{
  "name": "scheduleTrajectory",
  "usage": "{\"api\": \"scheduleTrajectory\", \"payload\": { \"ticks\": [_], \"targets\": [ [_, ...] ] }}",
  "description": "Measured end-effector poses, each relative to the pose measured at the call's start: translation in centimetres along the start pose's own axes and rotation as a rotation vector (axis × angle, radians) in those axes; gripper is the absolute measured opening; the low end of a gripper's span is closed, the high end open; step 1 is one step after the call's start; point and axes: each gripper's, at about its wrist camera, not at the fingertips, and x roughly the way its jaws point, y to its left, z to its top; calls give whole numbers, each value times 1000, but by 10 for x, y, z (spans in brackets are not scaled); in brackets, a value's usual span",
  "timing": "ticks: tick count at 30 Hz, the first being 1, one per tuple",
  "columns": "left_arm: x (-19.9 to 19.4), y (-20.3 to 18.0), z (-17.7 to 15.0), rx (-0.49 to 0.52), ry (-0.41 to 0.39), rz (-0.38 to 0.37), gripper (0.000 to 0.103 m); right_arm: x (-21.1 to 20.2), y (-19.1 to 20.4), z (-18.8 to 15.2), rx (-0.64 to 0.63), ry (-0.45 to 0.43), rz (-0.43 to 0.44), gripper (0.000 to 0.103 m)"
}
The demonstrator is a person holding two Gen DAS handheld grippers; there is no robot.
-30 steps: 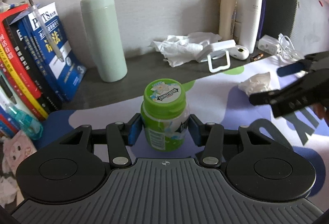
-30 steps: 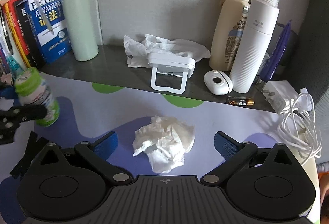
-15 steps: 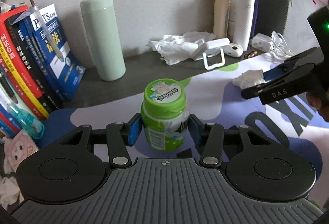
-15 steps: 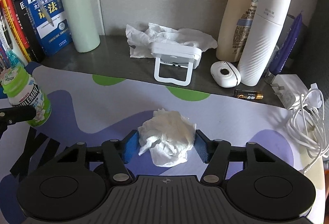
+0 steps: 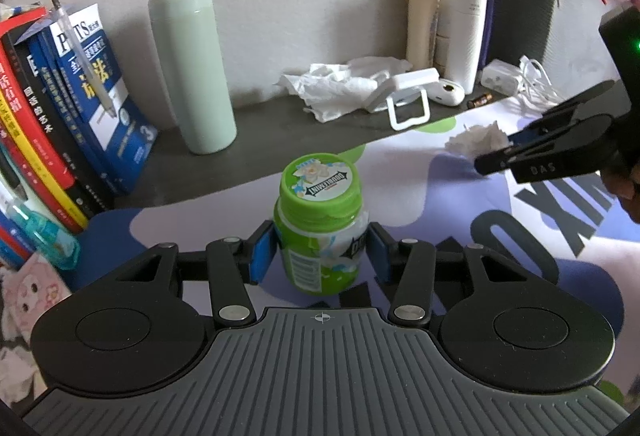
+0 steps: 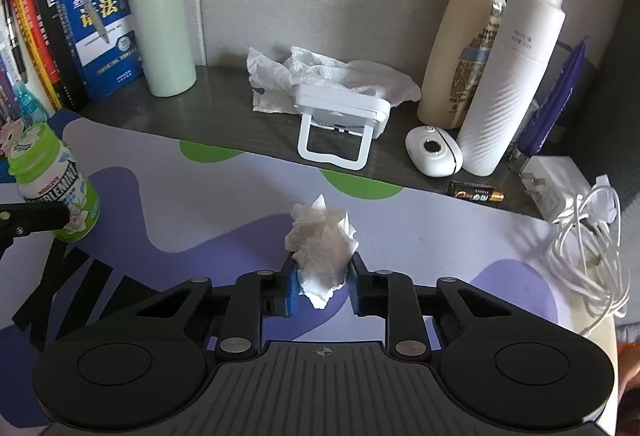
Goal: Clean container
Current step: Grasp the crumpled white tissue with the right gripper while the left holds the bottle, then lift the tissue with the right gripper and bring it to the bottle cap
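At six o'clock the bottle (image 5: 320, 236) is clamped by the left gripper (image 5: 320, 258) for steadiness, while tissue (image 6: 322, 250) is pinched by the right gripper (image 6: 322, 286) for wiping.

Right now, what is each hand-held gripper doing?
Left hand-held gripper: closed on the green gum bottle.
Right hand-held gripper: closed on the crumpled tissue.

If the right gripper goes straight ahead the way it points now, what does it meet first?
Holding the crumpled tissue, the right gripper would probably reach the white folding stand first, with more tissue paper behind it. Depth is uncertain in this fisheye view.
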Motion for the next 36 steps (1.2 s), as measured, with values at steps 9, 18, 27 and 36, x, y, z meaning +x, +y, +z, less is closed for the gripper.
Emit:
{"api": "scheduleTrajectory", "payload": {
  "ticks": [9, 18, 27, 36],
  "targets": [
    [-4, 4, -3, 9, 2, -88, 48, -43, 22, 1, -141, -57, 107, 17],
    [-14, 2, -4, 28, -15, -215, 48, -87, 47, 7, -246, -109, 305, 16],
    [-21, -6, -3, 47, 0, -278, 48, -102, 60, 12, -349, -95, 370, 16],
    [-18, -15, -1, 69, 43, -223, 48, -95, 63, 16, -376, -77, 355, 16]
  ]
}}
